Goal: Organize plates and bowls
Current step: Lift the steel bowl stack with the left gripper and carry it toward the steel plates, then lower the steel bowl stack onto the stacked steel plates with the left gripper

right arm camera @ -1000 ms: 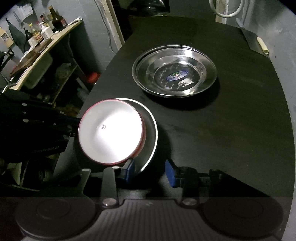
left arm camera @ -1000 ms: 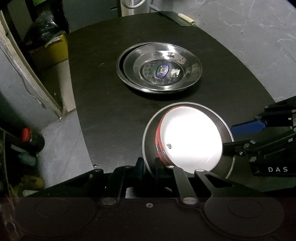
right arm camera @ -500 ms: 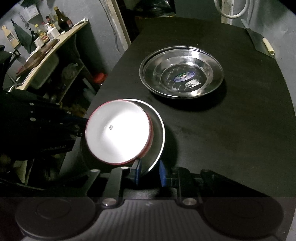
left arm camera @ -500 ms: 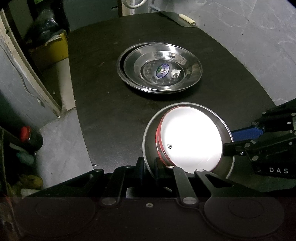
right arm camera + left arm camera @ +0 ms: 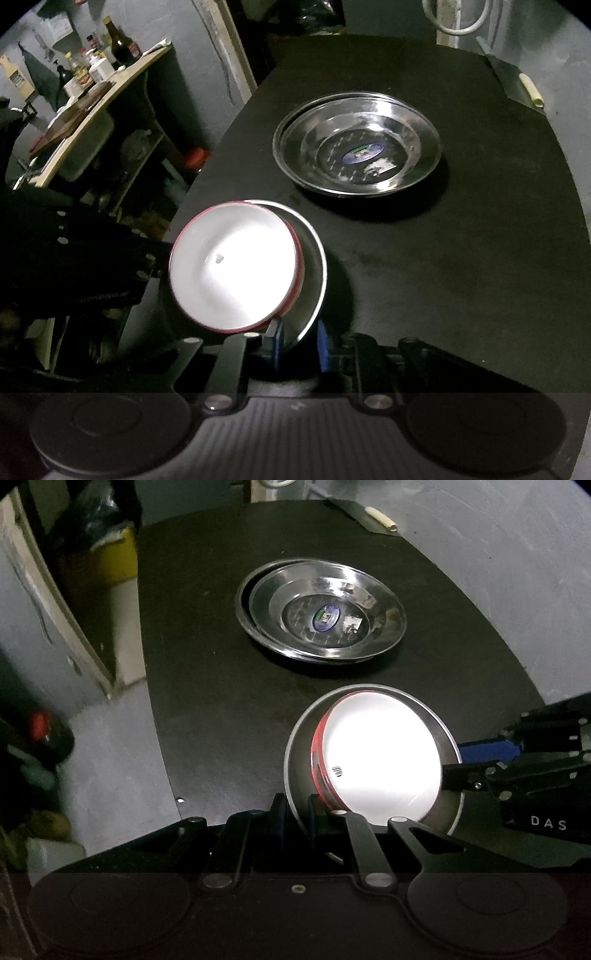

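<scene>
My left claw (image 5: 297, 810) is clamped on the near-left rim of the steel bowl (image 5: 295, 760), which sits tilted at the near edge of the black surface (image 5: 207, 686). Inside it nests the white bowl with the red rim (image 5: 380, 760) (glaring under the light). My right claw (image 5: 297, 345) pinches the steel bowl's opposite rim between its blue pads (image 5: 323, 345), so both claws grip the same bowl. Farther back and to the right, the stacked steel plates (image 5: 356, 142) lie flat on the surface, well apart from the bowls.
</scene>
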